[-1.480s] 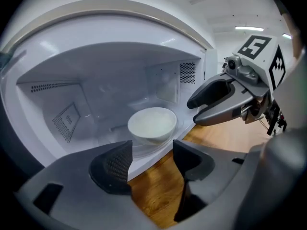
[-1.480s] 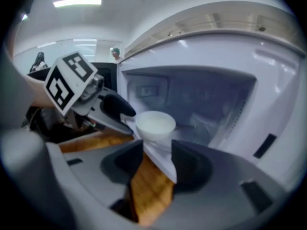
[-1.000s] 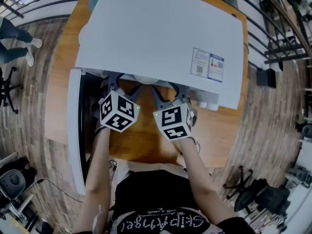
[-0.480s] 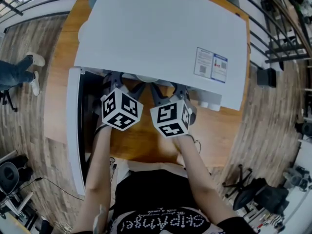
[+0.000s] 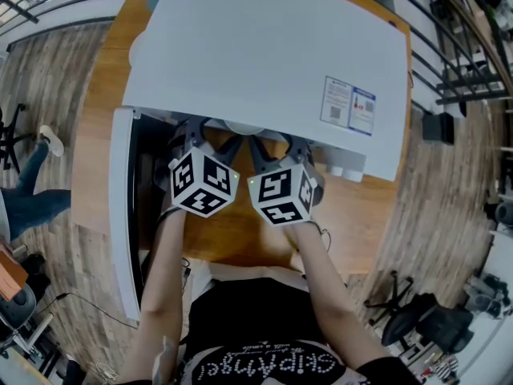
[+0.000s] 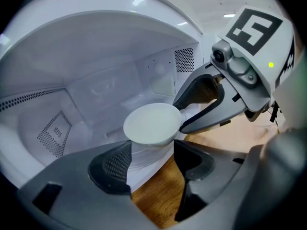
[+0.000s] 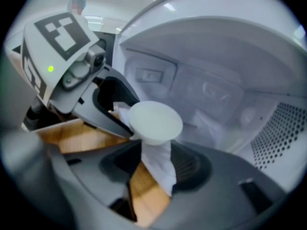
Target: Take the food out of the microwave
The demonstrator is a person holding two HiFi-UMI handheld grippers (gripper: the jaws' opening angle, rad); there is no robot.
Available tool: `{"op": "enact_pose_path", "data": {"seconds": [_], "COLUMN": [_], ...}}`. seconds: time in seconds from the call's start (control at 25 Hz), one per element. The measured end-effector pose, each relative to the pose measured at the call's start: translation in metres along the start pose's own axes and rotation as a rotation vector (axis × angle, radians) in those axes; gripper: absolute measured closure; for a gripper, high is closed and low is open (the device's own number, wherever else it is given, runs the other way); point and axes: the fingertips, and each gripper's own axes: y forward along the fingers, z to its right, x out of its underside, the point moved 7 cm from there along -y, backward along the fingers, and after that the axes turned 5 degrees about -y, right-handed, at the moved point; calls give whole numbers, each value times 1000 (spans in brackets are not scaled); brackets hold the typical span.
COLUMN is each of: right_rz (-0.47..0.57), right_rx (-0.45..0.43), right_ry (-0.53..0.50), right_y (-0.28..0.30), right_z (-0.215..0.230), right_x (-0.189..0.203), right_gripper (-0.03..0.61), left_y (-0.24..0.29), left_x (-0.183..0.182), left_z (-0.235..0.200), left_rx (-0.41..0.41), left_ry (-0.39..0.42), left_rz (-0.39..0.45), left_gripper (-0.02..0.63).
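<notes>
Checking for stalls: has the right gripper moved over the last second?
Yes, slightly: the right gripper has shifted forward toward the white microwave and left, closer to the left gripper.

Table [image 5: 103, 135]: wooden top, warm brown, rounded corners, centre of frame. Bears one white microwave [image 5: 264, 62], covering most of the upper part of the top. Its door [image 5: 122, 215] stands open along the left side, reaching past the table's near edge. Bare wood below the oven mouth. Beneath: plank floor [image 5: 48, 87], with office chairs [image 5: 417, 319] at lower right.
</notes>
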Motion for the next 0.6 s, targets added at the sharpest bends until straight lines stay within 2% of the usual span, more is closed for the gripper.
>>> {"op": "enact_pose_path", "data": {"seconds": [0.6], "right_rz": [26], "right_rx": [17], "right_ry": [-23], "right_y": [-20], "right_z": [-5], "right_x": [-4], "right_gripper": [371], "left_y": [-19], "left_x": [-5], "left_z": [11], "left_rx": [-37], "left_ry": [-4], "left_rz": [34], "left_gripper": [311]}}
